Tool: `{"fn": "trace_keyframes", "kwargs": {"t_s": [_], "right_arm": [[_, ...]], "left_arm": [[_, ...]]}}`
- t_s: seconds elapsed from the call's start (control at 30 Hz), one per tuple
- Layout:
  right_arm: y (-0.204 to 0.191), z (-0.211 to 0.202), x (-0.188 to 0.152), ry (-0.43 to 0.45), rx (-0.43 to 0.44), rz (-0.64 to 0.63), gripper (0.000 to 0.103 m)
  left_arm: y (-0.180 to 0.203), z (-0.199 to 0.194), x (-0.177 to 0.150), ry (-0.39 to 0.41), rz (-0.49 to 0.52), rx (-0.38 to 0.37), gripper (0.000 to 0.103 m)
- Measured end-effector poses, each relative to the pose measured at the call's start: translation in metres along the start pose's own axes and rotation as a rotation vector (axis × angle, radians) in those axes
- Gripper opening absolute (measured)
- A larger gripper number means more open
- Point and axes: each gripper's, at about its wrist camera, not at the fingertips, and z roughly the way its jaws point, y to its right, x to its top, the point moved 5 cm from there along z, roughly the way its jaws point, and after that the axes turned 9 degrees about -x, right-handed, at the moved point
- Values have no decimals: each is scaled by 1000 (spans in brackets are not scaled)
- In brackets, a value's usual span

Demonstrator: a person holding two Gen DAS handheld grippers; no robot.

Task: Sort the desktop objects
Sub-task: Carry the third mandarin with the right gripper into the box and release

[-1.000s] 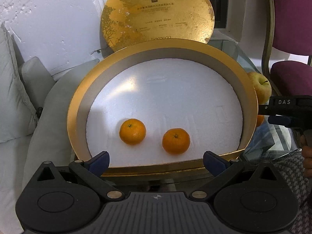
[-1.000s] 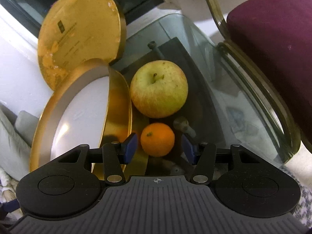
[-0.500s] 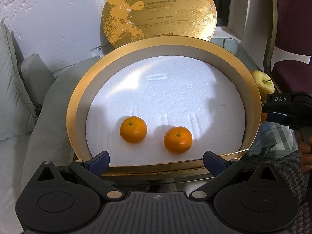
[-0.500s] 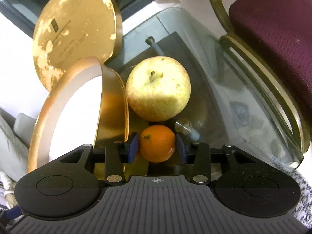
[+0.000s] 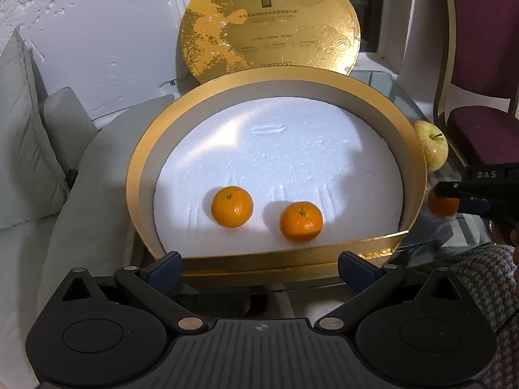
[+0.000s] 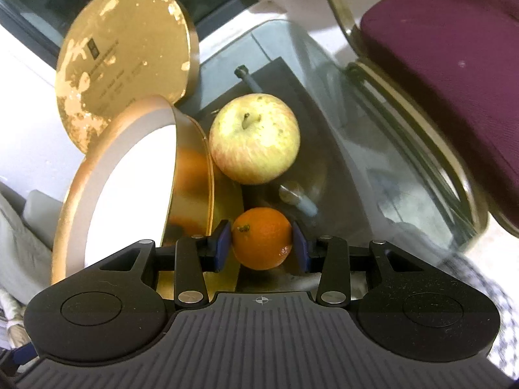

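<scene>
Mandarin is sitting pinched between the right gripper's closed-in jaws, apple lying just beyond them, while the left gripper is gaping wide, empty.

Looks like someone's living room: grey cushions on a sofa, a maroon upholstered chair, a glass counter by the window.

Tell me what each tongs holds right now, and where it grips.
Right tongs pinch a tangerine across its sides, pads pressed on its left and right. Left tongs stand open, holding nothing.
</scene>
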Motion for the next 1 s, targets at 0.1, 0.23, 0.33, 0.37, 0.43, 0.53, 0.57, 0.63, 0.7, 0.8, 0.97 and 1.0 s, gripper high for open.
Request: {"fn": "trace_keyframes", "kwargs": {"t_s": [0.1,0.23,0.33,0.37,0.43,0.53,0.57,0.63,0.7,0.8,0.97,1.0], "right_arm": [[4,-16,-7,4,-12,8,42],[7,-43,-15,34,-25,3,42],[5,-64,-17,61,-30,-5,42],[2,-71,-18,73,-31,-11,42],[-5,-85,-18,97,-32,-26,42],[-20,-102,-17,131,-26,-51,42],[-26,-106,-17,139,-23,-61,42],[-40,-112,-18,153,-17,-83,42],[-55,-115,-19,162,-9,-109,42],[-76,-116,-22,166,3,-144,42],[-106,-112,-29,157,21,-199,42],[-111,-111,-31,155,23,-208,42]], "left_arm": [[-3,-7,-4,13,-12,-10,102],[-10,-17,-7,44,-39,-29,102],[-17,-26,-9,70,-61,-42,102],[-21,-28,-10,78,-69,-43,102],[-30,-34,-12,95,-89,-42,102],[-51,-41,-14,116,-135,-25,102],[-58,-42,-15,121,-152,-17,102],[-73,-45,-17,130,-188,-1,102],[-85,-46,-19,137,-218,11,102],[-104,-46,-22,142,-261,26,102],[-126,-44,-28,136,-307,39,102],[-129,-44,-29,134,-313,41,102]]}}
